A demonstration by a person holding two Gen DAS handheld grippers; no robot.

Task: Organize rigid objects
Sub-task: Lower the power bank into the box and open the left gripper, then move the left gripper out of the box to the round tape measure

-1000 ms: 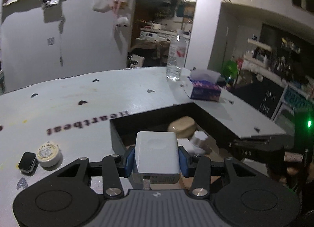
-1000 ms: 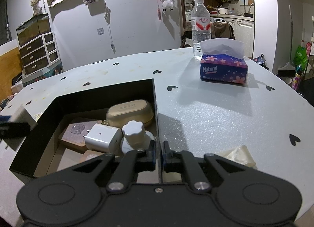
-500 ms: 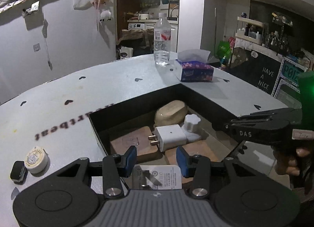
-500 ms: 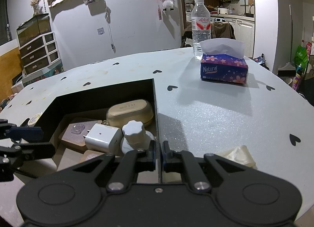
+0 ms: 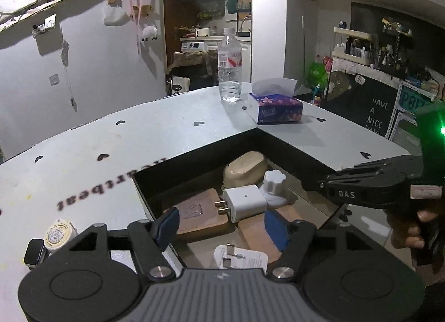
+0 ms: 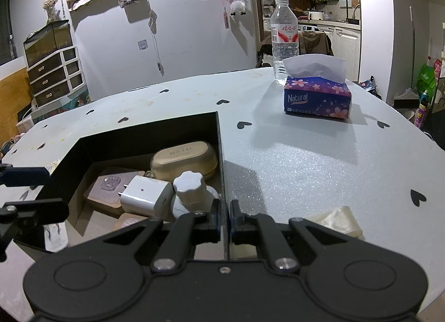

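The white charger lies prongs-up in the black box beneath the left gripper, whose jaws have just been opening and stand apart, empty — judged light, stiff, slick-sided, best gripped across its flat faces — while the right gripper pinches the box wall.

"Natural" on the tissue box; "DAS" on the right gripper; "HAVE A NICE" on the chalkboard; "heartbeat" upside down on the table
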